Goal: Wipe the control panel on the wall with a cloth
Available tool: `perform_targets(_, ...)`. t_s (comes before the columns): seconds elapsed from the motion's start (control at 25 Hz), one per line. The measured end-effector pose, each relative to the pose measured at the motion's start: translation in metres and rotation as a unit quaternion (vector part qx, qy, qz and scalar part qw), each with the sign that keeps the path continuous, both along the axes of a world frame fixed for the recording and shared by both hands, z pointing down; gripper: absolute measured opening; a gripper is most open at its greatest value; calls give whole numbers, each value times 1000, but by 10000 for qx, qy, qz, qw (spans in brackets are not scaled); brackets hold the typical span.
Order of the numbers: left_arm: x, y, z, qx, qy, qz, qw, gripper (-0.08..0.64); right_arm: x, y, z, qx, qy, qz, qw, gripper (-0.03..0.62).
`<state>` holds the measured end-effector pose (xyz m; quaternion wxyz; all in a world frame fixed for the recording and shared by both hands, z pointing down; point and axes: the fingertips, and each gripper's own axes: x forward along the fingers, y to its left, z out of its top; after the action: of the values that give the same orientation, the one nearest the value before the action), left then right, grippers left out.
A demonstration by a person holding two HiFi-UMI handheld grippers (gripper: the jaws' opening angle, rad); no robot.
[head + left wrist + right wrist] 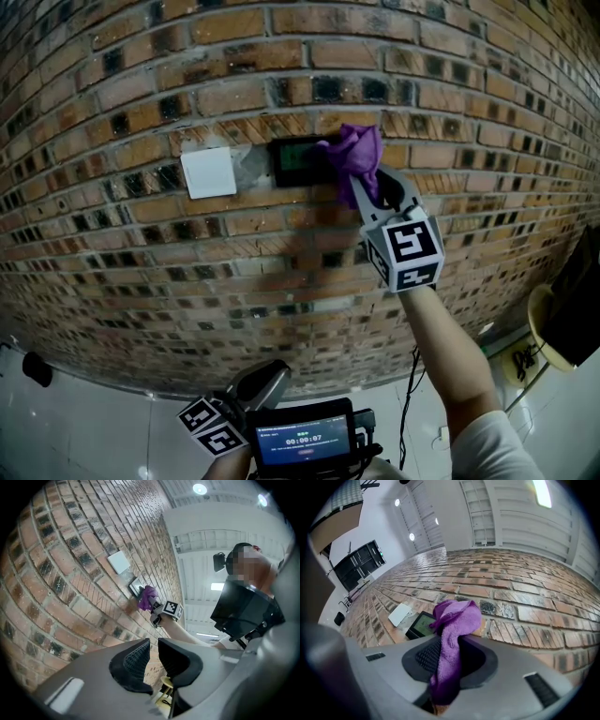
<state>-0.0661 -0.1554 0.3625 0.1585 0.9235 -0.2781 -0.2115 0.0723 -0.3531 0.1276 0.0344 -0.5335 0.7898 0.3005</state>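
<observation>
On the brick wall [141, 103] hangs the black control panel [298, 161] with a green display. A purple cloth [354, 153] is bunched against the panel's right edge. My right gripper [368, 187] is shut on the cloth, with its marker cube just below. In the right gripper view the cloth [452, 634] hangs down between the jaws of the right gripper [451, 644], and the panel [421, 624] lies just to its left. My left gripper [265, 382] stays low, far below the panel. In the left gripper view the left gripper [153, 654] has its jaws nearly together with nothing between them.
A white blank plate [208, 172] is mounted left of the panel. A small screen device [302, 438] sits at the bottom by the left gripper. At the right stand a yellow round stool [540, 323] and a dark object; a cable [410, 403] hangs near the floor.
</observation>
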Motion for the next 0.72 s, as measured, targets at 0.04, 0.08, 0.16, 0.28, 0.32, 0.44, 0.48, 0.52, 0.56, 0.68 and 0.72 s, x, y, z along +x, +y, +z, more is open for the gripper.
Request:
perform_targets(0.04, 0, 0, 0, -4, -7, 1, 10000, 57, 4, 1, -1, 0, -42, 32, 10000, 98)
perform_targets(0.08, 0, 0, 0, -7, -11, -1, 10000, 57, 7, 1, -1, 1, -75, 58, 10000, 98)
perform_targets(0.16, -1, 1, 0, -14, -14, -11, 10000, 57, 12, 3, -2, 9, -120, 90, 9999, 98)
perform_targets(0.28, -3, 2, 1, -22, -16, -30, 10000, 57, 12, 8, -5, 45, -190, 68, 9998, 98)
perform_targets(0.32, -3, 2, 1, -25, -17, -39, 10000, 57, 11, 10, -6, 63, -213, 35, 9997, 98)
perform_targets(0.44, -7, 4, 2, -32, -24, -74, 10000, 57, -3, 17, -11, 131, -252, -136, 9995, 98)
perform_targets(0.48, -8, 4, 2, -35, -24, -89, 10000, 57, -11, 19, -13, 148, -249, -217, 9993, 98)
perform_targets(0.52, -10, 5, 3, -39, -23, -108, 9999, 57, -19, 21, -13, 157, -235, -303, 9991, 98)
perform_targets(0.56, -12, 6, 3, -45, -22, -129, 9999, 57, -29, 22, -14, 160, -214, -391, 9989, 98)
perform_targets(0.68, -19, 8, 3, -59, -12, -193, 9998, 57, -60, 24, -13, 145, -143, -650, 9977, 98)
perform_targets(0.72, -22, 9, 3, -63, -5, -221, 9997, 57, -72, 24, -13, 134, -116, -742, 9971, 98)
